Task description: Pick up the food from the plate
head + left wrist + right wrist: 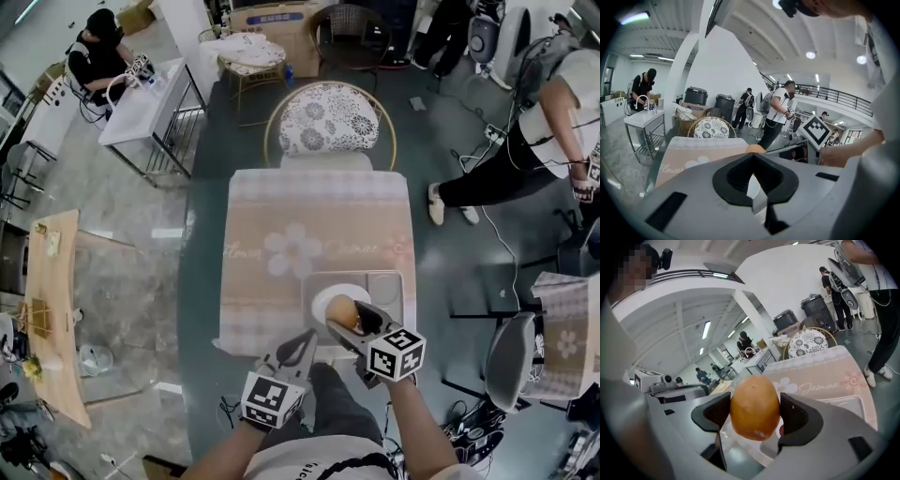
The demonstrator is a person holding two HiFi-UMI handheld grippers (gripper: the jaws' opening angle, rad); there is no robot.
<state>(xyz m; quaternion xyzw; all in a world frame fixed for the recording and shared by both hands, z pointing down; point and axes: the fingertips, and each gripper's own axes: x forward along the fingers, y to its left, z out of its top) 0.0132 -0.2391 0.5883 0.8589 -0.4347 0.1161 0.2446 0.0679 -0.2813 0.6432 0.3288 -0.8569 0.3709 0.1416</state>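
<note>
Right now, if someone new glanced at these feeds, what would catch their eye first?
First, the golden-brown food clamped between the jaws of the right gripper, over the white plate on the tray at the table's near edge. Then the left gripper, shut and empty just beside it. The flower-patterned chair at the table's far end also stands out.
</note>
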